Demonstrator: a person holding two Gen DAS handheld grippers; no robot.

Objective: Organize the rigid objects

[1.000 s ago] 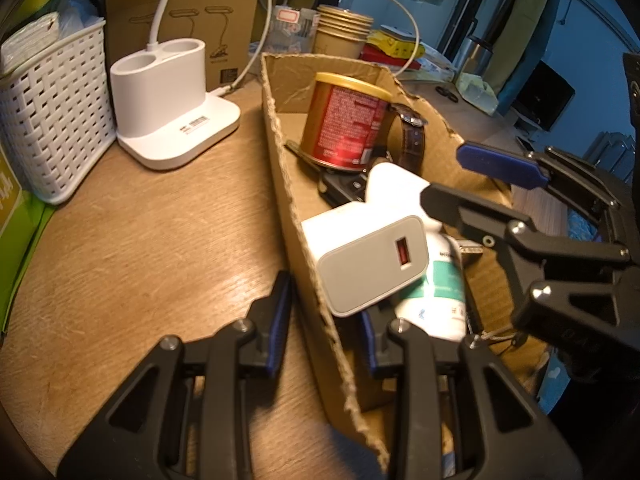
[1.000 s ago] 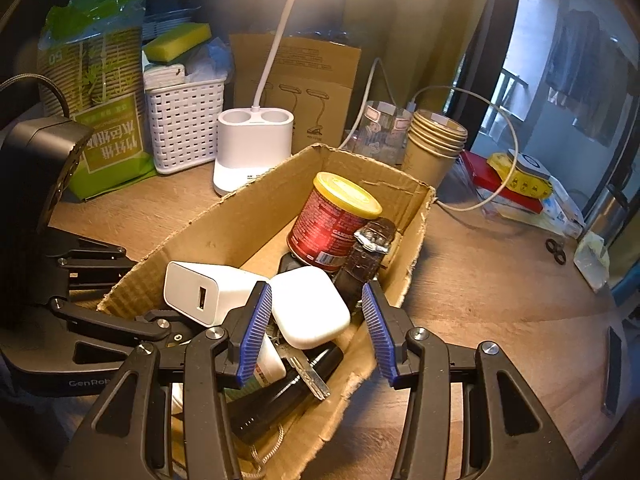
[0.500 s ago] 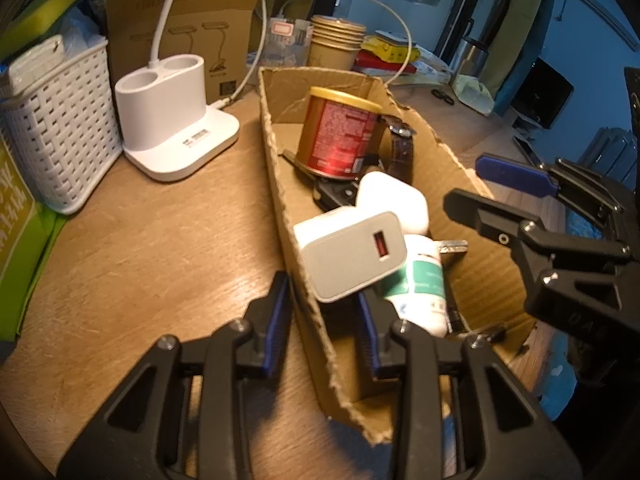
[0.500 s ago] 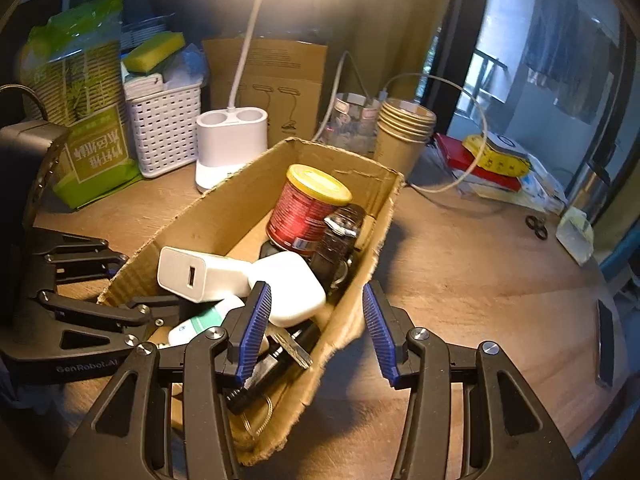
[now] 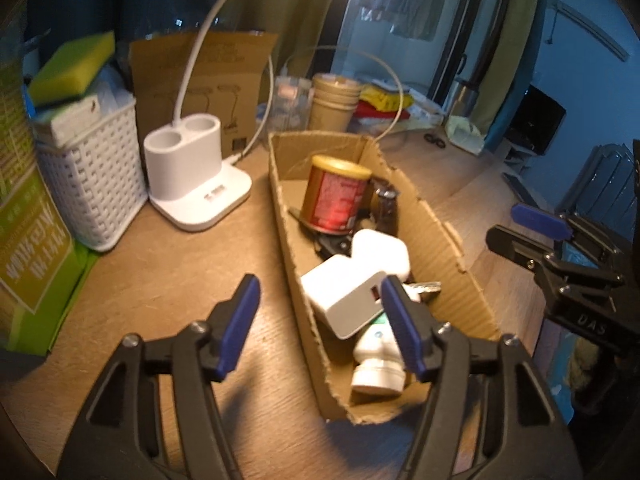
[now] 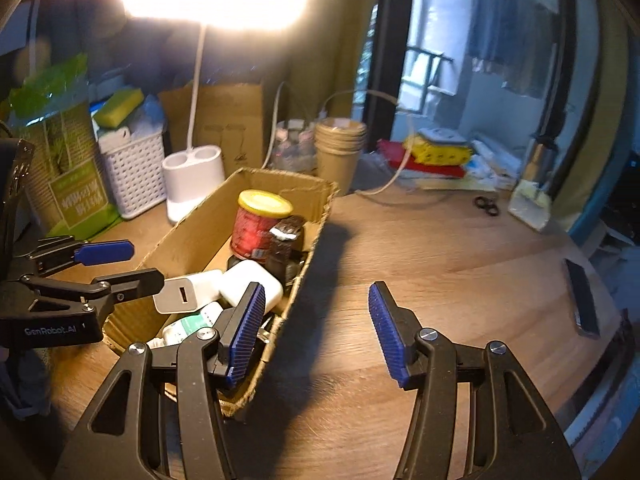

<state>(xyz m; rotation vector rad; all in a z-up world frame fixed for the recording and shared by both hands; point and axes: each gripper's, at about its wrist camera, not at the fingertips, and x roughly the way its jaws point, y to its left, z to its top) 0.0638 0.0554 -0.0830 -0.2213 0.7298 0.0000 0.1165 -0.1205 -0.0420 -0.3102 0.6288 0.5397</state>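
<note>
An open cardboard box (image 5: 440,240) stands on the wooden table. It holds a red can with a gold lid (image 5: 334,196), a white charger (image 5: 344,300), a white earbud case (image 5: 380,252), a white bottle (image 5: 376,360) and keys (image 5: 428,288). My left gripper (image 5: 320,326) hovers over the box's near left wall, jaws opening, pads clear of the cardboard. My right gripper (image 6: 316,334) is beside the box's (image 6: 192,232) right wall, also opening, with only bare table between its fingers. Each gripper shows at the edge of the other's view.
Left of the box are a white lamp base (image 5: 192,176), a white basket (image 5: 92,184) and a green pack (image 5: 28,248). Paper cups (image 5: 334,104) stand behind it. A dark phone (image 6: 580,300) lies near the right table edge, with scissors (image 6: 486,206) farther back.
My left jaws, which pinched the box's left wall, have spread wide and the hand has risen. My right gripper has opened more and drifted right, off the box's right wall.
</note>
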